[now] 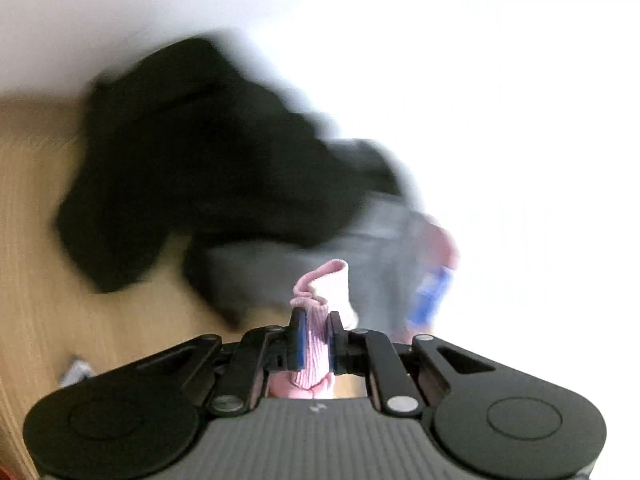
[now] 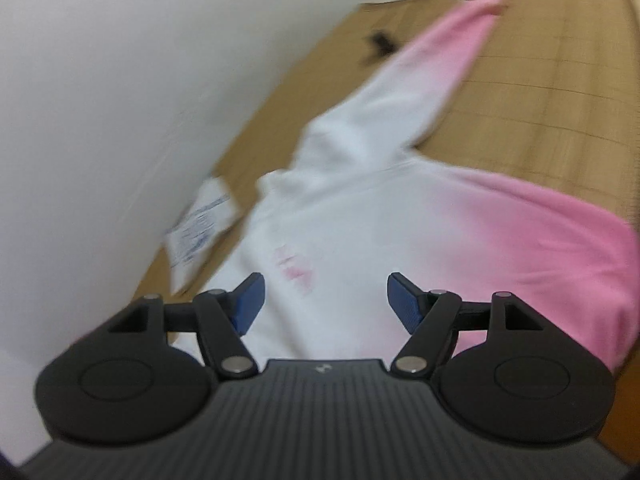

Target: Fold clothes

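Pink ribbed cuff (image 1: 320,320) fabric is clamped between the blue-padded fingers (image 1: 298,340) of the left gripper (image 1: 316,338); the two fingers are closed tightly on it, and the cuff's rolled edge projects just past the fingertips. Beyond that edge, in the left wrist view, lies a grey garment (image 1: 280,268), and a black garment (image 1: 192,160) is heaped partly over it. Both are motion-blurred. They rest on a tan woven mat (image 1: 32,240). A blurred blue-and-pink object (image 1: 434,288) shows at the right edge of the grey garment; its identity cannot be determined. A white wall (image 1: 480,80) fills the background.

The right gripper (image 2: 326,300) is released: its fingers (image 2: 250,300) are spread wide apart with nothing between them. It is positioned over the white chest area of a white-to-pink sweatshirt (image 2: 380,220); whether the fingers touch the cloth cannot be determined. A faint pink print (image 2: 294,268) lies just ahead of the left-hand finger. The sweatshirt is spread on the mat, body fading to pink toward the hem at the right, one sleeve (image 2: 448,60) extended away from the camera and ending in pink. A white printed tag (image 2: 200,224) lies beside the shoulder, near the wall. A small dark object (image 2: 382,42) sits on the mat beside the sleeve.
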`<state>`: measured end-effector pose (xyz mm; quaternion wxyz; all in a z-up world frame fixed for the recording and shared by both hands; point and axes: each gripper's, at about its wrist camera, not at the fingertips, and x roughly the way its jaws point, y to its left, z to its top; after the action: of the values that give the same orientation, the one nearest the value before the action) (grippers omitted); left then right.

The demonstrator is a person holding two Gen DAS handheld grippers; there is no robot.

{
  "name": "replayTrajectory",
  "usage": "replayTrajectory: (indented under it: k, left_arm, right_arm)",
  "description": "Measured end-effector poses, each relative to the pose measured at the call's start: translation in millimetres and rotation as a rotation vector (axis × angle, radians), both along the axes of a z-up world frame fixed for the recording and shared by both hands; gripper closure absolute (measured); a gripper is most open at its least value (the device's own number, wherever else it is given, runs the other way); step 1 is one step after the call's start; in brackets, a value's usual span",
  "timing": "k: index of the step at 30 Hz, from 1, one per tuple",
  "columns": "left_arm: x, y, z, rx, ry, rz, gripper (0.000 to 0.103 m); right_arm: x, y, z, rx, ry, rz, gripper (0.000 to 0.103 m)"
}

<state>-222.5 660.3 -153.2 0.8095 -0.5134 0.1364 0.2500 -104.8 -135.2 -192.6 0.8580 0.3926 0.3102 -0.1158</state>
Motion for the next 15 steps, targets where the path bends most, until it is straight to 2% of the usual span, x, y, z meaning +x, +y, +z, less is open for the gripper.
replayTrajectory:
  k: [3,5,7,9,11,13,15]
  left_arm:
    - [29.3,-71.2,65.1,0.163,-0.068,-0.141,0.092]
    - [52.5,-122.9,101.9,0.249,-0.115,-0.247,0.092]
    - [78.5,-178.4,125.7,0.300,-0.144,-0.341,0.092]
    - [106.5,-230.8,141.2,0.332,-0.160,-0.439,0.092]
    - [139.4,-287.3,148.8,0.382,-0.141,-0.523,0.092]
    - [168.1,-336.7,150.4,0.388,-0.123,-0.592,0.092]
    - [188.4,-389.4,146.5,0.381,-0.109,-0.654,0.092]
  right_arm:
    - [16.8,-12.1,-1.3,-0.097,0.045,0.054,0.032]
    - [31.9,-10.7,1.1,-0.133,0.024,0.129,0.032]
    - [49.2,2.8,4.5,-0.155,-0.029,0.280,0.032]
    - [61.2,26.3,9.0,-0.204,-0.092,0.469,0.032]
    - [69.4,45.7,11.6,-0.221,-0.163,0.645,0.033]
    - [73.8,48.6,9.5,-0.154,-0.210,0.753,0.033]
    - [72.6,39.9,3.7,-0.068,-0.218,0.797,0.033]
